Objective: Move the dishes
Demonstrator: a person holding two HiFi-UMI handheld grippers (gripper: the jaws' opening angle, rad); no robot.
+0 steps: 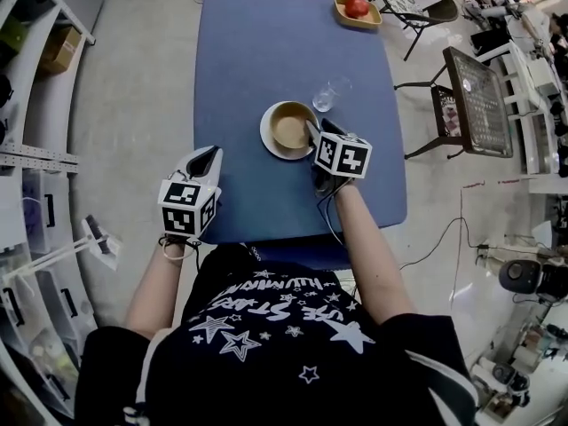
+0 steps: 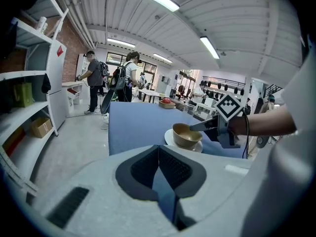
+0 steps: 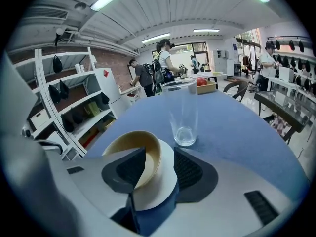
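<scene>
A tan round bowl (image 1: 288,127) sits on a white round plate (image 1: 270,144) near the middle of the blue rectangular worktop (image 1: 253,51). Just beyond them stands a clear drinking glass (image 1: 327,94), upright and apart from the plate. At the worktop's far right corner a shallow wooden tray (image 1: 371,21) holds one round red fruit (image 1: 356,7).

The right gripper (image 1: 311,134) reaches over the plate's near right edge. Its jaws are spread partway and straddle the bowl's near wall, one jaw inside the bowl, the other outside above the plate. A strip of white plate shows between the outer jaw and the wall, so the wall is not pinched. The left gripper (image 1: 211,155) hangs over the worktop's near left part, well apart from the dishes, its jaws pressed together at the tips with nothing between them.

Pale floor (image 1: 133,87) surrounds the worktop. White shelving (image 1: 27,78) lines the left side, and people (image 2: 94,80) stand far back in the room.
</scene>
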